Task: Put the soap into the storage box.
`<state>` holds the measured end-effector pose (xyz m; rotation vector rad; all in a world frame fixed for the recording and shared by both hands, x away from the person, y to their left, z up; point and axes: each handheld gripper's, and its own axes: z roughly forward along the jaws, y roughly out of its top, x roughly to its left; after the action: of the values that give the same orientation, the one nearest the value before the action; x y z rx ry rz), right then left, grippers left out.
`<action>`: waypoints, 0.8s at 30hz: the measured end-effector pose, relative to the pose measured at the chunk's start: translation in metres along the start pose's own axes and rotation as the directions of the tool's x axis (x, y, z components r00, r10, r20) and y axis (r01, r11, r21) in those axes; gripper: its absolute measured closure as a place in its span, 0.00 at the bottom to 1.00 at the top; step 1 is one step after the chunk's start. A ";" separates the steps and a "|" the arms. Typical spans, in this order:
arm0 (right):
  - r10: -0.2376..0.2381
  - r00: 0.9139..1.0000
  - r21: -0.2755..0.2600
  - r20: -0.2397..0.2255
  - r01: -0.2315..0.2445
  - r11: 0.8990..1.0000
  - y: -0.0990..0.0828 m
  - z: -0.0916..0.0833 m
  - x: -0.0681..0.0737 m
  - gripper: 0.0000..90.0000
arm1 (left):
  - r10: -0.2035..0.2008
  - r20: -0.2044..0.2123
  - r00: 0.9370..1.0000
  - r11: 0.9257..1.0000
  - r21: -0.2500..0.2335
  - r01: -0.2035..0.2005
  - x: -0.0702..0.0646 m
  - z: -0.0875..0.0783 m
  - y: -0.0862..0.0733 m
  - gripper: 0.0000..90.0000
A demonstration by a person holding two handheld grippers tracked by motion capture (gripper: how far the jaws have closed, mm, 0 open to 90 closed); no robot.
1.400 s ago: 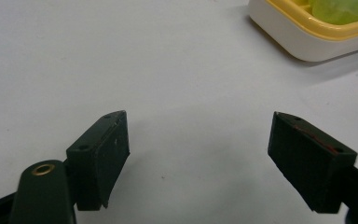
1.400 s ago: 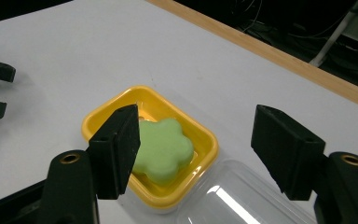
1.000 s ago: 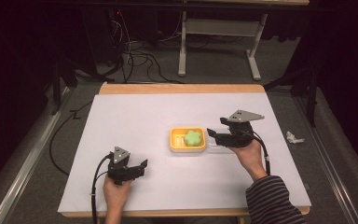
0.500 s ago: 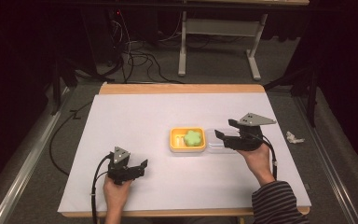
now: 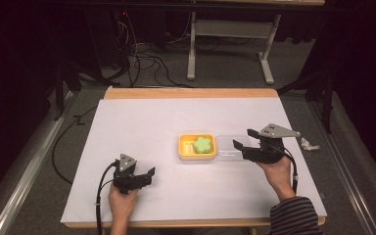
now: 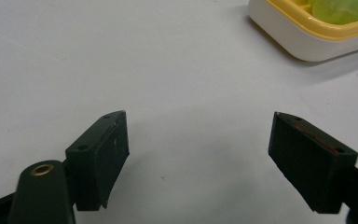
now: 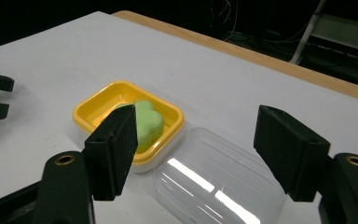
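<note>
No legible markings. Yellow tray holds green flower-shaped piece; clear lid beside it on tabletop. Left claw wide, empty. Right claw wide over lid.

Bright overhead light on the table, dark surroundings, soft focus.

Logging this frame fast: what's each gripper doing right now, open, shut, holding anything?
Left gripper: open, empty, over bare table.
Right gripper: open, empty, above the clear lid beside the yellow tray.
</note>
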<state>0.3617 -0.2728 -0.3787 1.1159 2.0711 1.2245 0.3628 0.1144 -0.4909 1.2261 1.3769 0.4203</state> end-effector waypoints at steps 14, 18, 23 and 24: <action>0.030 0.999 -0.017 0.028 -0.030 0.999 -0.013 -0.017 -0.005 0.34 | 0.003 -0.004 1.000 1.000 0.004 -0.003 0.000 0.000 0.000 0.23; 0.039 0.999 -0.030 0.034 -0.038 0.999 -0.015 -0.020 -0.007 0.34 | 0.002 -0.005 1.000 1.000 -0.001 -0.002 0.000 0.000 0.000 0.23; 0.034 0.999 -0.041 0.038 -0.033 0.999 -0.017 -0.024 -0.007 0.34 | 0.008 0.005 1.000 1.000 -0.005 -0.008 -0.001 -0.001 0.000 0.22; 0.030 0.999 -0.044 0.039 -0.029 0.999 -0.017 -0.025 -0.008 0.34 | 0.007 0.006 1.000 1.000 -0.004 -0.007 -0.001 -0.001 0.000 0.22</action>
<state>0.3405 -0.2958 -0.3818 1.1456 1.9954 1.2453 0.3615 0.1141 -0.4905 1.2283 1.3658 0.4239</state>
